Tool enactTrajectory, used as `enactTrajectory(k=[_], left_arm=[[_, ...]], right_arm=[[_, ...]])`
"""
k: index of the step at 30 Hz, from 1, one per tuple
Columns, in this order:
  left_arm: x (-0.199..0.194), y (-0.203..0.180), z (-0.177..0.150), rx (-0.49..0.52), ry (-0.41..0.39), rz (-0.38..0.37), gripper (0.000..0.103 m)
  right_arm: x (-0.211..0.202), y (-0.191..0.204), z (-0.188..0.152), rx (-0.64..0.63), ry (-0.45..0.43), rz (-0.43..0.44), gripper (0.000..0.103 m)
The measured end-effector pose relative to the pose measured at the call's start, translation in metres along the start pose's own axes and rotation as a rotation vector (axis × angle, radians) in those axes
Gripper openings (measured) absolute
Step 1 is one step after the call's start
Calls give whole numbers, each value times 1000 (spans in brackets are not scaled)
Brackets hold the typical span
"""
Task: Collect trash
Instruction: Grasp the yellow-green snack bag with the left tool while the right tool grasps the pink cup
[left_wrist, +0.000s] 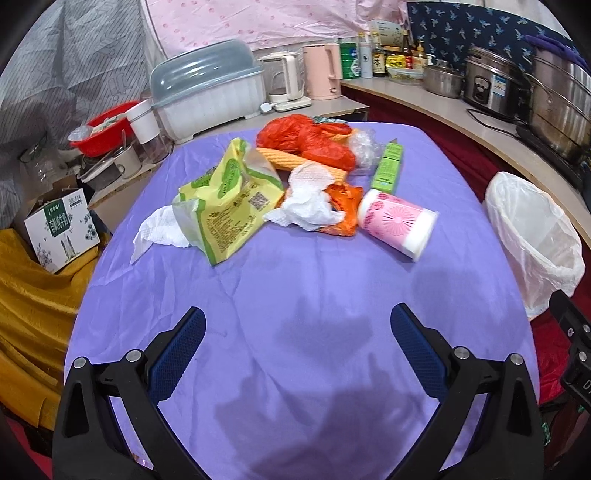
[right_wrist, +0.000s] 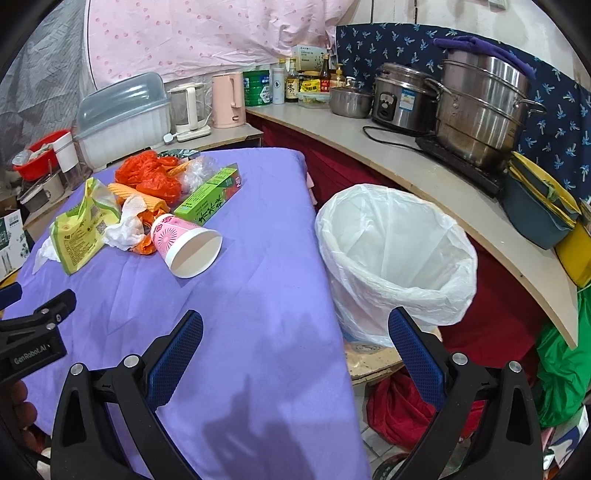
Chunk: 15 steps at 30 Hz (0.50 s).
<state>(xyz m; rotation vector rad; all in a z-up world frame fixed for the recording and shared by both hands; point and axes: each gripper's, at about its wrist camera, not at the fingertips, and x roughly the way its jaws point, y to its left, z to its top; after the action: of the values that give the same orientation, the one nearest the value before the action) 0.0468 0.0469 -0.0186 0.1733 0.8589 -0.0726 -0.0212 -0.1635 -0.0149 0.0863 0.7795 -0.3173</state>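
Here purple tablecloth (left_wrist: 295, 295) bears trash pile (left_wrist: 295, 184); lined bin (right_wrist: 395, 258) beside; both grippers' fingers spread, empty.

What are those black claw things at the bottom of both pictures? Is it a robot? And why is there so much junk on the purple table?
No robot: a person holds a grabber in each hand, and each grabber carries a camera looking out along its two fingers. One picture comes from the left grabber, the other from the right grabber. Both are open and hold nothing. On the purple table lies trash to collect: a pink paper cup on its side, a green box, a yellow-green wrapper, crumpled tissue and an orange bag. Beside the table stands a bin lined with a white bag.
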Motion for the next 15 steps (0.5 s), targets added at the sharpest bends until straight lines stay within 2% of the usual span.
enactTrajectory(k=[5, 15], left_arm=[[27, 32, 11, -37, 5, 51, 96], [78, 85, 34, -71, -8, 111, 96]], right_arm=[[24, 23, 8, -17, 15, 25, 96], [69, 79, 23, -40, 39, 104, 81]])
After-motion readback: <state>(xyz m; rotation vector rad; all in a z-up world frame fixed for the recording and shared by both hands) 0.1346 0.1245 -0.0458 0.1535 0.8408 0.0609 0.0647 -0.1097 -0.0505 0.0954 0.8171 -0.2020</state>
